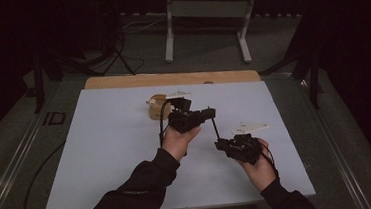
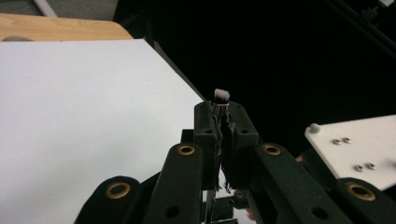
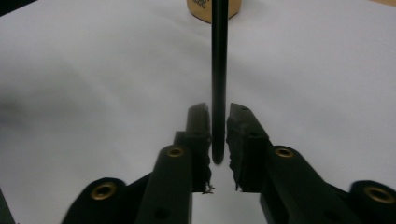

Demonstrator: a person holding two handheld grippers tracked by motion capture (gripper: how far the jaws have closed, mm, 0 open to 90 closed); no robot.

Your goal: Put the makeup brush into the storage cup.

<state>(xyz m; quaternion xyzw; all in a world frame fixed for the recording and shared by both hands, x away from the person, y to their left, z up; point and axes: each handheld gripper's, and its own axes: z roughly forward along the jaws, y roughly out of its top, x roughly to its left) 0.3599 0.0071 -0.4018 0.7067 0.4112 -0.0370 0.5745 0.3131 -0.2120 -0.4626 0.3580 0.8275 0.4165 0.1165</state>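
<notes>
Two grippers work over my white table (image 1: 107, 156). Beyond them stands a wooden pot (image 1: 156, 107), near the far edge. My left gripper (image 2: 223, 119) is clamped on a thin black brush (image 2: 221, 97), bristles poking past the tips. My right gripper (image 3: 217, 122) stands slightly parted around the brush's handle end, its pads just clear of it.

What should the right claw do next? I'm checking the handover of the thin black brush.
Probably draw the right claw back: its jaws stand slightly apart around the brush handle, while the left claw is shut on the bristle end.
</notes>
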